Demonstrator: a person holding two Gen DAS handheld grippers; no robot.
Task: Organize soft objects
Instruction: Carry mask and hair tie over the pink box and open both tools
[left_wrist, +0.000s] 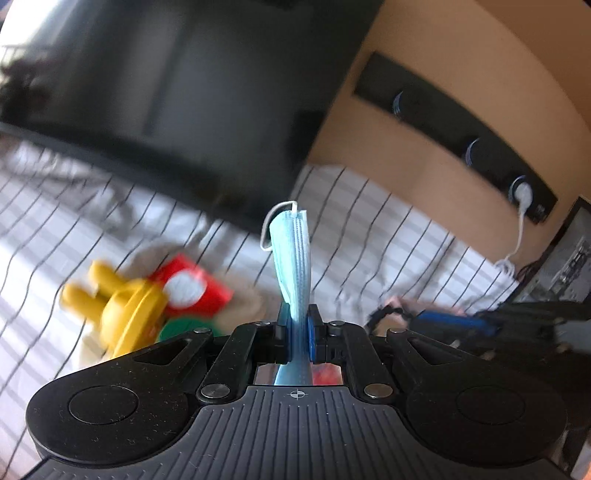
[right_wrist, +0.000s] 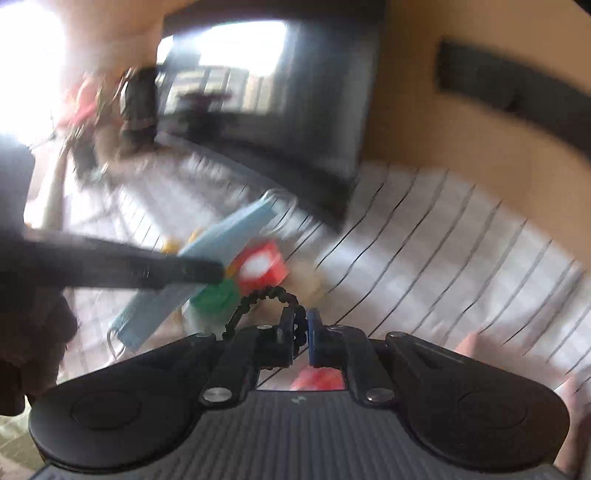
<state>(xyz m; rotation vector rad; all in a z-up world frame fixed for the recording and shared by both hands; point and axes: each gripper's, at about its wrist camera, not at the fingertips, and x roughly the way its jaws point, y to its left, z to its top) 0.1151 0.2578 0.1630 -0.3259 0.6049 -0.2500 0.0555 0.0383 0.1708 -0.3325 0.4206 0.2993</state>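
My left gripper (left_wrist: 298, 314) is shut on a light blue face mask (left_wrist: 291, 254), folded and standing upright between the fingers above the striped cloth. In the right wrist view the same mask (right_wrist: 207, 266) hangs from the left gripper's dark fingers (right_wrist: 192, 271). My right gripper (right_wrist: 301, 321) is shut on a black spiral hair tie (right_wrist: 266, 299), whose loop arches to the left. A pile of soft toys lies below: a yellow toy (left_wrist: 122, 306), a red block with a white spot (left_wrist: 188, 286) and a green piece (right_wrist: 216, 299).
A white cloth with thin dark stripes (left_wrist: 388, 229) covers the surface. A dark monitor (left_wrist: 177, 92) stands at the back. A black power strip (left_wrist: 461, 133) with a white plug is on the tan wall at right. The frames are motion-blurred.
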